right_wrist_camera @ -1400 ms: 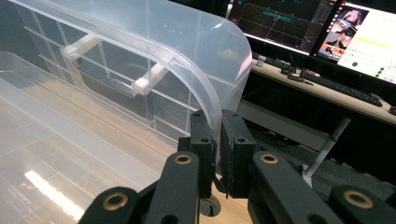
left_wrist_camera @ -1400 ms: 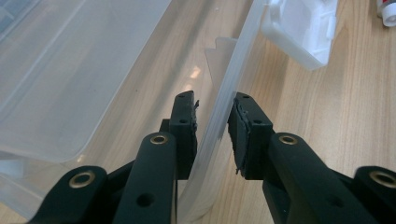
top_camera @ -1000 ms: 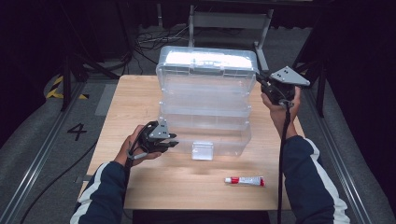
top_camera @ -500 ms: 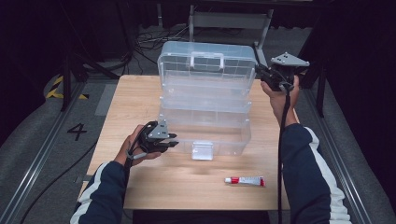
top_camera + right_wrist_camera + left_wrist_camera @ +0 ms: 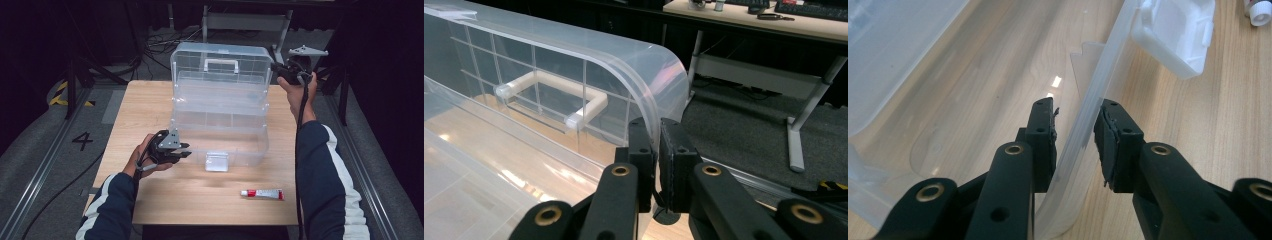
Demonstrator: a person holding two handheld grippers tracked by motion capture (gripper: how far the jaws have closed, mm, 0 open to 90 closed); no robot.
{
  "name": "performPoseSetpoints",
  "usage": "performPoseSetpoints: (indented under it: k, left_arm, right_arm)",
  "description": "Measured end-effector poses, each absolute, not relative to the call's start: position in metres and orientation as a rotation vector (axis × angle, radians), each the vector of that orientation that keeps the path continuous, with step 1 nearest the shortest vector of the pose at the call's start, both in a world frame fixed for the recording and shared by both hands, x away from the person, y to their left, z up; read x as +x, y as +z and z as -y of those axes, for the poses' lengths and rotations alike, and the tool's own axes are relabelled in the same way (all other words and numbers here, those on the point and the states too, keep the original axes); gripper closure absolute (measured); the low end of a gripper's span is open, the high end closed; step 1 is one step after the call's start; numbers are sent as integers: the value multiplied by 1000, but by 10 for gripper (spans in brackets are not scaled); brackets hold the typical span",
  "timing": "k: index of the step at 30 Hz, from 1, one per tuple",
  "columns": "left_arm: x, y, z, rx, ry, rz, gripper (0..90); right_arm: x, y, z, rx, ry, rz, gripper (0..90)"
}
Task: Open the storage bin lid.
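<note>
clear storage box [image 5: 220, 130] mid-table, lid [image 5: 222, 67] raised near upright. right gripper [image 5: 655, 145] clenched on lid's curved edge; left gripper [image 5: 1075, 135] straddles box front wall, pad contact unclear. judgement: swing lid slow along hinge arc, steady base, avoid tipping box backward

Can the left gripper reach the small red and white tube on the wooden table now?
Probably yes, but not at once. The left gripper holds the front wall of the clear plastic box. The red and white tube lies on open wooden table; after releasing, nothing blocks the way.
</note>
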State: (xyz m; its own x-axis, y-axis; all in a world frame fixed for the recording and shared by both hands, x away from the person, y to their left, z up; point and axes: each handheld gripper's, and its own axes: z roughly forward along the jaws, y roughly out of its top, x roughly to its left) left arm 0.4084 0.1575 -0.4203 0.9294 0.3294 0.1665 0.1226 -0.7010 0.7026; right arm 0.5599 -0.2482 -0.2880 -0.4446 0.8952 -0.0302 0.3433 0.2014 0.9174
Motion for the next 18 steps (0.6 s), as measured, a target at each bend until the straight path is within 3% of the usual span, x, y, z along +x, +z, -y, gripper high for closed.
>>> performPoseSetpoints:
  k: [18]
  left_arm:
    - [408,-421,-157,2336,368,-327,698]
  right_arm:
    - [603,-292,248,1245,1187,-1956,845]
